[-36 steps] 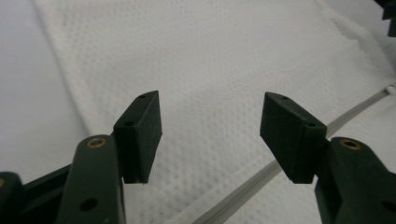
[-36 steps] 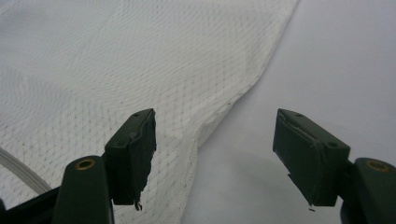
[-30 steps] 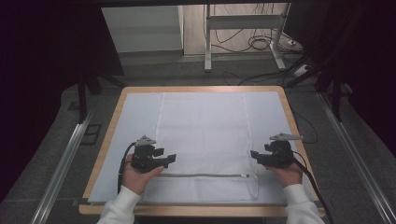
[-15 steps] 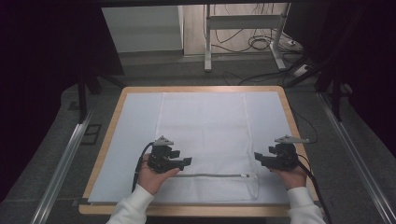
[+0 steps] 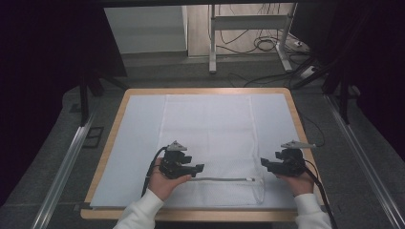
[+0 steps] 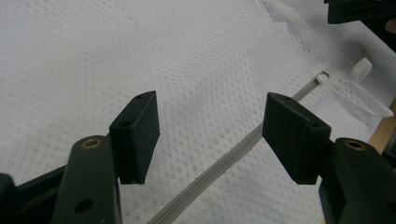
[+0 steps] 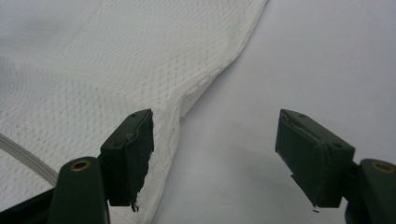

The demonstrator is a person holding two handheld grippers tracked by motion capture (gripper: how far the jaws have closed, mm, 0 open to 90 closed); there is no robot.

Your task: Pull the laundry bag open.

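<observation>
A white mesh laundry bag (image 5: 210, 138) lies flat on the pale blue mat, with a grey zipper (image 5: 224, 179) running across its near end. My left gripper (image 5: 198, 168) is over the bag's near left part, just above the zipper's left end. Its jaws stand open with bare mesh (image 6: 84, 60) and the zipper (image 6: 219, 163) below them; the zipper pull (image 6: 321, 78) lies farther off. My right gripper (image 5: 264, 163) hovers at the bag's near right edge (image 7: 205, 79), open, with nothing between the jaws.
The mat covers a wooden-rimmed table (image 5: 110, 143). Beyond the far edge stand a metal frame (image 5: 248, 28) and loose cables (image 5: 267, 45) on the floor. Metal rails (image 5: 67, 162) run along both sides of the table.
My left gripper has moved right along the bag's near end, onto the mesh. The right gripper has stayed in place.
</observation>
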